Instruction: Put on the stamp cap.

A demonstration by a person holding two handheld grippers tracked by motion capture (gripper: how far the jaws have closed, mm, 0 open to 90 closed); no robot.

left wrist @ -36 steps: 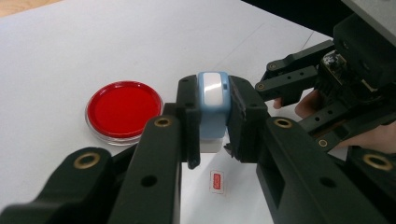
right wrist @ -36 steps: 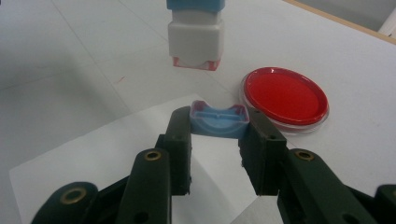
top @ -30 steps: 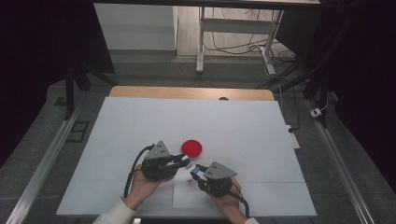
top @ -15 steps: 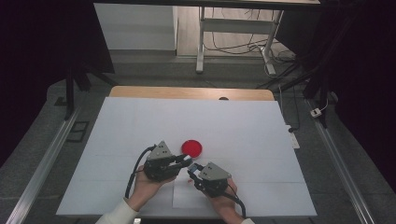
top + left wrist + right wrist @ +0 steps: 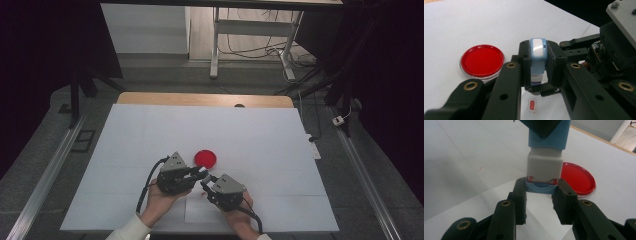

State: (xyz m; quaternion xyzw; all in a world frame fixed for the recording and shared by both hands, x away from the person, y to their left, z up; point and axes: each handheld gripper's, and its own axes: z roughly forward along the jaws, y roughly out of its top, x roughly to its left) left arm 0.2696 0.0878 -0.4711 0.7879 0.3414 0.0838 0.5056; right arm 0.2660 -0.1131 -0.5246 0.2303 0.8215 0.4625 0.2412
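- Since a second ago both claws have slid a little toward the near edge and leftward; the red lid has not moved.
- My left claw [image 5: 537, 75] is clamped on the light-blue body of a small blue-and-white stamp [image 5: 538, 58], jaws pressed against its two sides.
- My right claw [image 5: 541, 195] is closed on the pale blue cap [image 5: 541, 188] at the stamp's other end; a thin red band shows between that cap and the white collar above it.
- In the high view the left claw [image 5: 200, 173] and right claw [image 5: 206, 186] meet tip to tip, the stamp held between them above the surface.
- A white paper sheet [image 5: 200, 210] lies on the surface under the right claw; a small red-printed mark [image 5: 532, 104] sits on it.
- The red lid [image 5: 205, 158] lies flat on the white surface [image 5: 260, 140], just beyond the claw tips, apart from them.
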